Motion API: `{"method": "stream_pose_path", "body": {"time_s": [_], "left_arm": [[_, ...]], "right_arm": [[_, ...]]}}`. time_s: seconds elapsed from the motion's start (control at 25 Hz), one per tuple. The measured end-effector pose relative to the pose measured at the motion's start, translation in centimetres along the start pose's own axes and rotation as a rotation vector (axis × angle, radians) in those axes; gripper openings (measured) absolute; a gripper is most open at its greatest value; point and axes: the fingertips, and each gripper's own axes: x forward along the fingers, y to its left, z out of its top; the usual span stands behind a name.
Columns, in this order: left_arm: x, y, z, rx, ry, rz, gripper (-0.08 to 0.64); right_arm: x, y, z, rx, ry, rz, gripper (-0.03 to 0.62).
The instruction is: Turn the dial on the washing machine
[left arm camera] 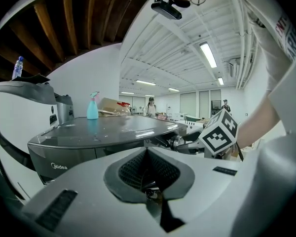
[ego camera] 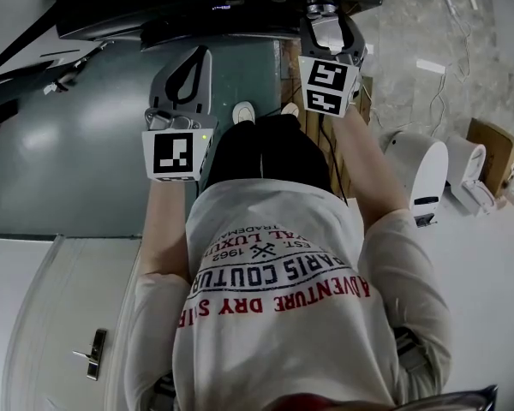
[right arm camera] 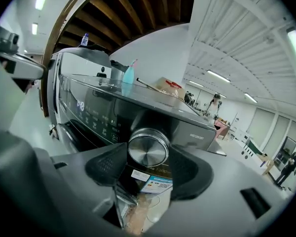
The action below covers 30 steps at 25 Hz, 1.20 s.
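- The dial point(right arm camera: 148, 148) is a round knob with a brushed silver face and a polished rim.
- It sits on the front panel of the washing machine point(right arm camera: 96, 110), near that panel's end corner and just under the top edge.
- The panel is glossy dark grey, with a lit display point(right arm camera: 81, 104).
- The right gripper point(right arm camera: 148, 158) clamps the dial's rim between its dark textured pads.
- The left gripper point(left arm camera: 148, 171) has its jaws closed together with nothing between them.

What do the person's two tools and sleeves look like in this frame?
The left tool and right tool both have grey plastic shells with black ribbed pads. Each carries a white cube, left and right, printed with black square markers. The sleeves belong to a white T-shirt with red and dark lettering.
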Motion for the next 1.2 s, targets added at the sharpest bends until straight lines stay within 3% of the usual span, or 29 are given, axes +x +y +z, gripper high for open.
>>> {"method": "stream_pose_path", "body": {"time_s": [0.28,0.44,0.68,0.76,1.0,1.08,1.2], "left_arm": [[0.3,0.2,-0.3,-0.005,0.002,-0.005,0.017],[0.5,0.1,-0.5,-0.006,0.003,-0.014,0.017],[0.9,-0.2,-0.3,-0.004,-0.002,-0.026,0.017],[1.1,-0.3,-0.3,-0.006,-0.003,-0.030,0.017],[1.1,-0.6,-0.5,-0.007,0.002,-0.037,0.017],[1.1,-0.6,-0.6,-0.009,0.002,-0.038,0.017],[1.0,-0.6,-0.7,-0.016,0.003,-0.037,0.017]], "right_arm": [[0.2,-0.1,-0.1,0.069,0.027,0.035,0.273],[0.4,-0.5,-0.7,0.213,0.043,0.089,0.273],[0.5,-0.9,-1.0,0.505,0.017,0.208,0.273],[0.5,-1.0,-1.0,0.548,0.008,0.225,0.273],[0.5,-0.9,-1.0,0.541,0.001,0.218,0.275],[0.3,-0.9,-0.8,0.471,-0.004,0.168,0.276],[-0.2,-0.8,-0.4,0.277,-0.021,0.064,0.276]]}}
